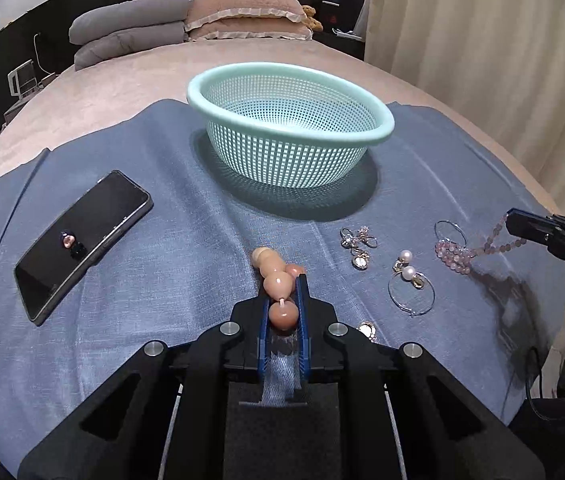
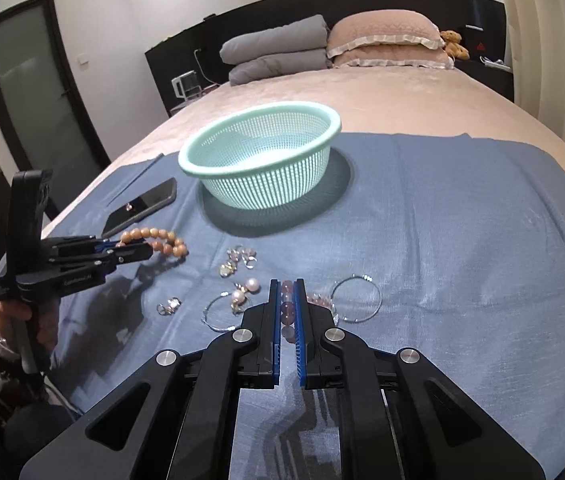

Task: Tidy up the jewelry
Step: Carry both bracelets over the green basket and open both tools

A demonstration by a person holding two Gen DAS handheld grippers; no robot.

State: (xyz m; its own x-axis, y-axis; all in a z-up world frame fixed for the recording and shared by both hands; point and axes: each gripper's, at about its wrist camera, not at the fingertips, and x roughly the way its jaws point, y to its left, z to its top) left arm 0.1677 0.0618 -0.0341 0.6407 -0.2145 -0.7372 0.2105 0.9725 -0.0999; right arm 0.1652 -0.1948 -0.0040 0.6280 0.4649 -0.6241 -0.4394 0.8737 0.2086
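Jewelry lay scattered on a blue cloth (image 1: 162,280) spread over a bed, all of it on the near side of a mint-green perforated plastic basket (image 1: 378,136), which looked empty. The left gripper (image 1: 284,312) was pinched on a bracelet of large peach-coloured round beads (image 1: 278,282), just in front of the basket. The right gripper (image 2: 287,304) was clamped on a bracelet of small translucent pink beads (image 2: 287,312), near the basket's right side. Between them lay pearl earrings (image 1: 406,264), thin silver hoops (image 1: 412,296) and small crystal pieces (image 1: 356,240). A black phone (image 1: 82,244) rested left of the basket. Both pickups seemed made; next, each bracelet likely needed carrying over the basket's rim and releasing.
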